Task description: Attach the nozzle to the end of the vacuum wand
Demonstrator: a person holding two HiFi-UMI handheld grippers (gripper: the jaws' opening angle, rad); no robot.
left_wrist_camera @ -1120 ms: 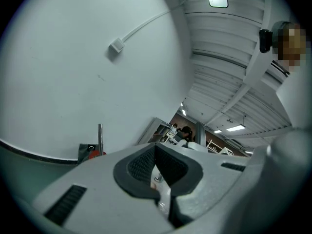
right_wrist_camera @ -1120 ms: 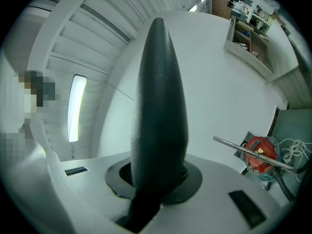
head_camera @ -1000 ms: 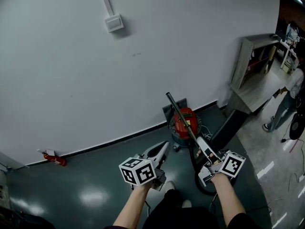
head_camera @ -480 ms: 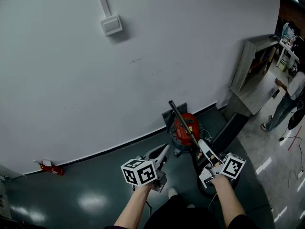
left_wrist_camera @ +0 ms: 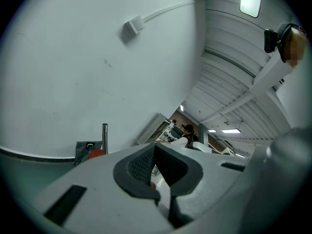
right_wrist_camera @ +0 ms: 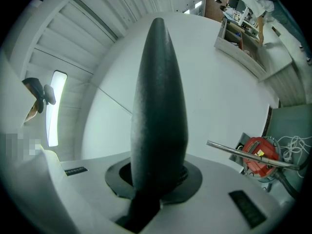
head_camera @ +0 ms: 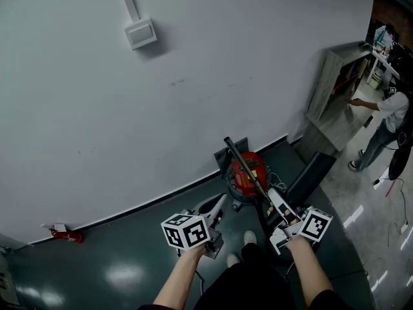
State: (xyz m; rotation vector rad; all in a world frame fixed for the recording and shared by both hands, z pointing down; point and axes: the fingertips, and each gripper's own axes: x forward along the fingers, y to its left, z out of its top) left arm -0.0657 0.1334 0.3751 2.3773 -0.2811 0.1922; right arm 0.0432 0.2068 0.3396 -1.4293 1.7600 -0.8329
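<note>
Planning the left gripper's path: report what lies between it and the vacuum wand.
Nothing stands there: the head view shows only bare green floor between the shut left gripper and the wand, upright at the red vacuum.

**No writing we can read**

We find no words, brands or numbers clear enough to read. The left gripper's cube (head_camera: 186,232) and the right gripper's cube (head_camera: 315,225) carry only black-and-white square patterns, not letters. The red vacuum (right_wrist_camera: 257,161) bears a small yellow label (right_wrist_camera: 260,152), but its print is too small for us to make out.
</note>
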